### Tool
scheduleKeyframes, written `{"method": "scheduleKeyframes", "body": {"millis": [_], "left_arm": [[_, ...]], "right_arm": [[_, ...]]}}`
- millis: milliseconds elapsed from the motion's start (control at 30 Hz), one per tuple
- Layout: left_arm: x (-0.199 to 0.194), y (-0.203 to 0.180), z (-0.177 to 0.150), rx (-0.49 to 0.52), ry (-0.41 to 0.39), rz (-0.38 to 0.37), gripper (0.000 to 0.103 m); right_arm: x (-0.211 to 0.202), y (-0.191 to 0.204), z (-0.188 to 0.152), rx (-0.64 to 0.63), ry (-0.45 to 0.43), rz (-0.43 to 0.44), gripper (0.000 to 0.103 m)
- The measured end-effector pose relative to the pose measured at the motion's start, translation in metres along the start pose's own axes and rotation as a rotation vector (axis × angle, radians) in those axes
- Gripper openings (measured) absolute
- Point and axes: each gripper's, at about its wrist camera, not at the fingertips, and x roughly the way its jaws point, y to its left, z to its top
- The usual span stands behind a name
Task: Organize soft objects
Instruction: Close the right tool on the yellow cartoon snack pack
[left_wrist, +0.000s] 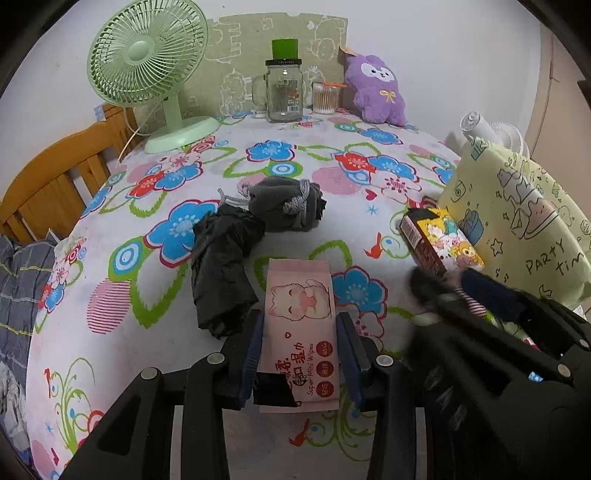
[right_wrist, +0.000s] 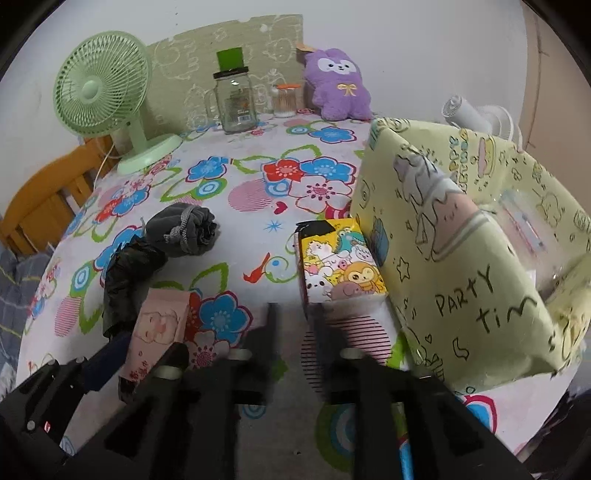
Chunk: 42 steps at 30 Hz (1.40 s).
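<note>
Wipes (left_wrist: 301, 325) fill the left wrist view: we see the pink pack clamped between the pads of the left claw (left_wrist: 300, 354), low over the flowered desk (left_wrist: 147, 332). A black bag (left_wrist: 221, 273) and a grey pouch (left_wrist: 284, 206) lie just beyond. At the back a glass jar (left_wrist: 284, 92) looks empty.

In the right wrist view, we see the right claw (right_wrist: 293, 321) with jaws apart on nothing, blurred, near a cartoon box (right_wrist: 340, 262). That box touches a yellow fabric bin (right_wrist: 461, 258); its inside is unclear.
</note>
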Motion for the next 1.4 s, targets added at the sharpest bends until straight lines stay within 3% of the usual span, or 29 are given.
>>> {"method": "scheduleKeyframes", "body": {"millis": [33,300,767,933,1067,1133,1167,1200,1400], "left_arm": [[-0.001,0.001,0.001,0.001,-0.004,-0.001,0.040],[0.001,0.009,0.009,-0.022,-0.006,-0.001,0.040],[0.017,-0.006,0.012,-0.002,0.025,-0.001,0.040],[0.024,-0.010,0.013,0.006,0.042,0.014,0.040],[0.025,-0.011,0.013,0.009,0.037,0.021,0.040],[0.025,-0.010,0.014,0.007,0.039,0.020,0.040],[0.025,-0.011,0.013,0.010,0.037,0.022,0.040],[0.025,-0.011,0.013,0.011,0.036,0.025,0.040],[0.022,-0.013,0.011,0.011,0.037,0.031,0.040]], "right_arm": [[-0.003,0.001,0.001,0.001,-0.021,-0.003,0.064],[-0.005,0.012,0.014,-0.061,-0.058,-0.058,0.064],[0.013,-0.009,0.017,-0.049,-0.020,-0.106,0.064],[0.022,-0.011,0.017,-0.067,0.004,-0.098,0.078],[0.034,-0.015,0.016,-0.043,0.056,-0.029,0.078],[0.039,-0.019,0.015,-0.009,0.077,0.002,0.075],[0.038,-0.018,0.015,-0.019,0.069,-0.014,0.061],[0.037,-0.017,0.015,-0.029,0.065,-0.017,0.055],[0.034,-0.018,0.014,-0.043,0.062,0.011,0.049]]}}
